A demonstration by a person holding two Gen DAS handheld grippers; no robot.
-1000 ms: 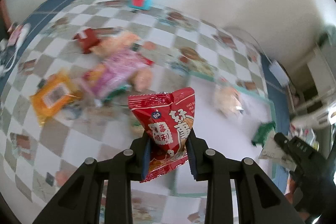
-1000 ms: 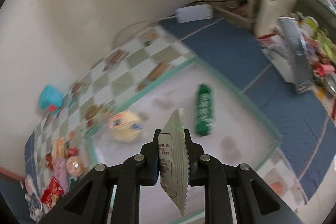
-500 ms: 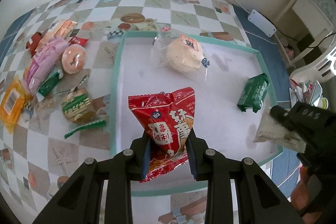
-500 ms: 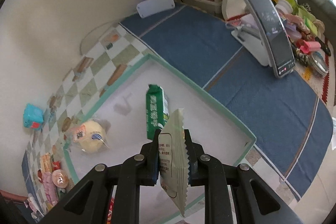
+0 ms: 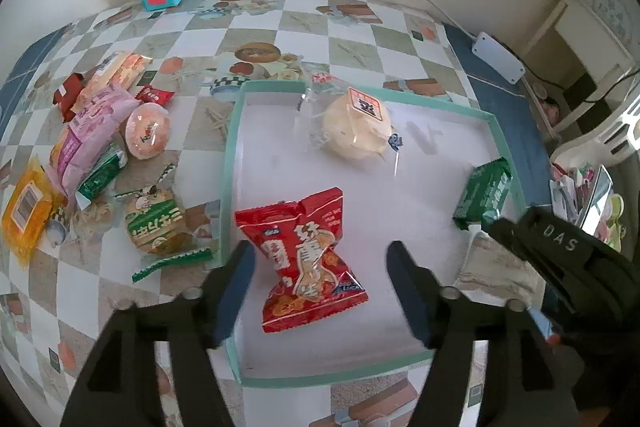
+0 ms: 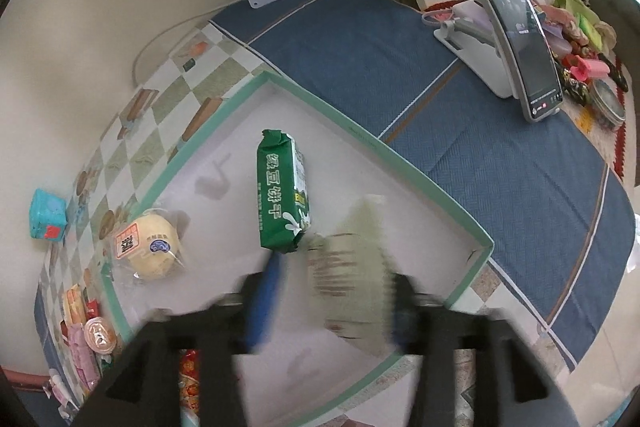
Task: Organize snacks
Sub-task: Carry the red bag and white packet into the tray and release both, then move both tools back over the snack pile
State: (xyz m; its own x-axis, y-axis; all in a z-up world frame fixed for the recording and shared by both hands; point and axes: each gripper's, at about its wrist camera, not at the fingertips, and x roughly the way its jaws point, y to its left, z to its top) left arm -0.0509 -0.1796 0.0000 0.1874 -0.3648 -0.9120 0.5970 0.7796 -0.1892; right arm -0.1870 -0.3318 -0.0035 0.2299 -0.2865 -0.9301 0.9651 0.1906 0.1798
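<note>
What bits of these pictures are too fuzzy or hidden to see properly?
- Pale packet, right wrist view: motion blur smears its print. In the left wrist view the right gripper covers much of it.
- Right gripper, own view: fingers blurred while the jaws are opening.
- Snack pile, left wrist view: packets overlap, so lower ones are partly hidden.
- Phone screen, right wrist view: too small to read.

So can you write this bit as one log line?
left gripper: opening, red packet loose in tray | right gripper: opening, pale packet between fingers
</note>
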